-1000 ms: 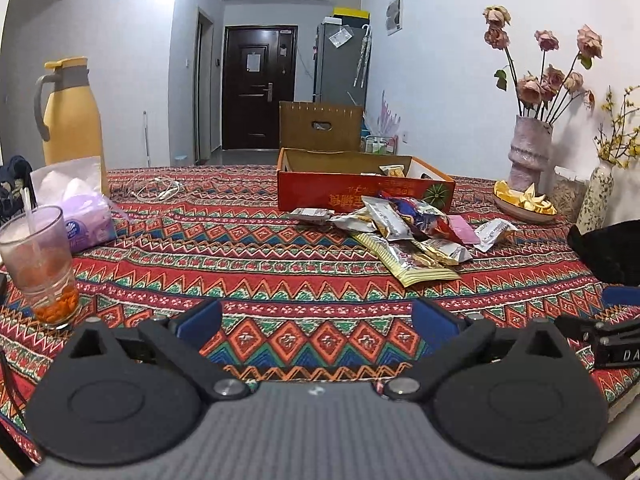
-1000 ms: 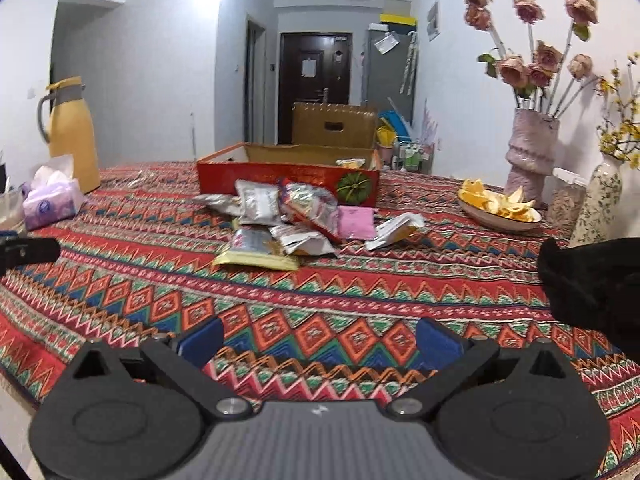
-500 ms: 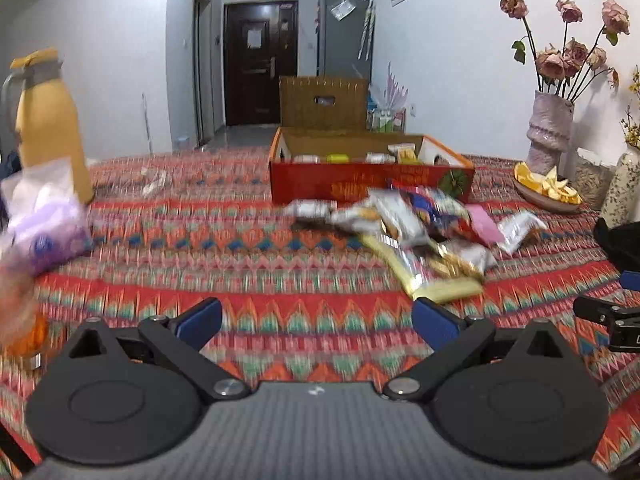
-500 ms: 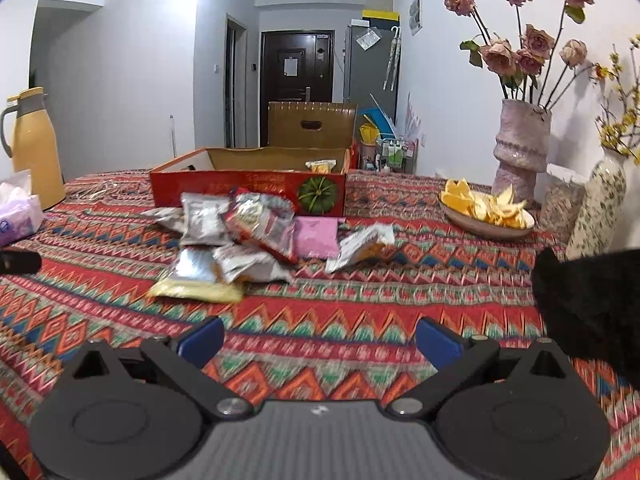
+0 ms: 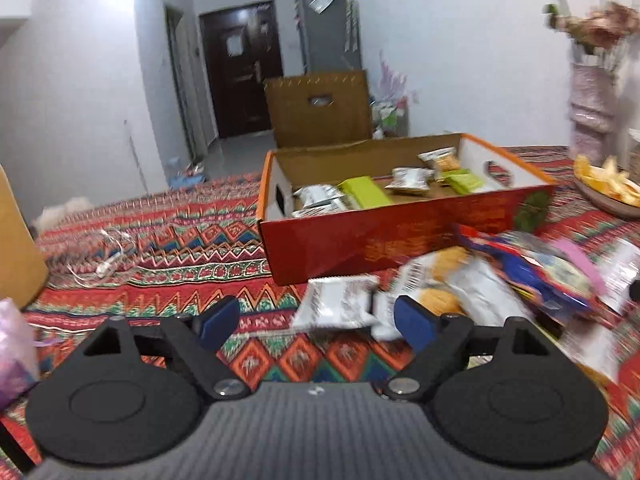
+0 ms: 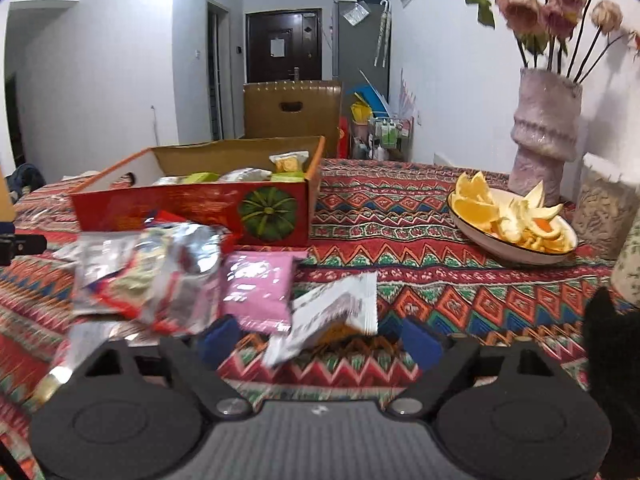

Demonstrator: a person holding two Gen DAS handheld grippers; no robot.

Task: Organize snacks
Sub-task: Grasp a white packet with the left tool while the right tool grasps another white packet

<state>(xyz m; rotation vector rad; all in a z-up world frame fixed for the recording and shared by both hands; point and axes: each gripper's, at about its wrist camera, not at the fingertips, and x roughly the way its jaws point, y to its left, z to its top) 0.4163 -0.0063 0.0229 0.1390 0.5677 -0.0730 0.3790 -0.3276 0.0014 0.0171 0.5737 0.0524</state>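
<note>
A red cardboard box point(image 5: 400, 240) stands open on the patterned tablecloth with several snack packets inside. A loose pile of snack packets point(image 5: 500, 280) lies in front of it. My left gripper point(image 5: 316, 322) hovers at the pile's left end. Its jaws are closing, and a white packet point(image 5: 336, 306) lies between the blue pads, untouched. In the right wrist view the same box point(image 6: 192, 208) sits at the back left. My right gripper point(image 6: 320, 340) is at the pile's right end, jaws closing around a white packet point(image 6: 332, 316), pads clear of it. A pink packet point(image 6: 258, 290) and silver packets point(image 6: 148, 276) lie just left.
A bowl of orange peel point(image 6: 516, 224), a pink vase with dried roses point(image 6: 546, 128) and a jar point(image 6: 604, 216) stand at the right. A black object point(image 6: 612, 360) is near right. A white cable point(image 5: 108, 256) and a yellow jug point(image 5: 16, 240) are at the left.
Both grippers have moved forward across the table up to the snack pile. Their jaws have narrowed, and a white packet now lies between each pair of fingers.
</note>
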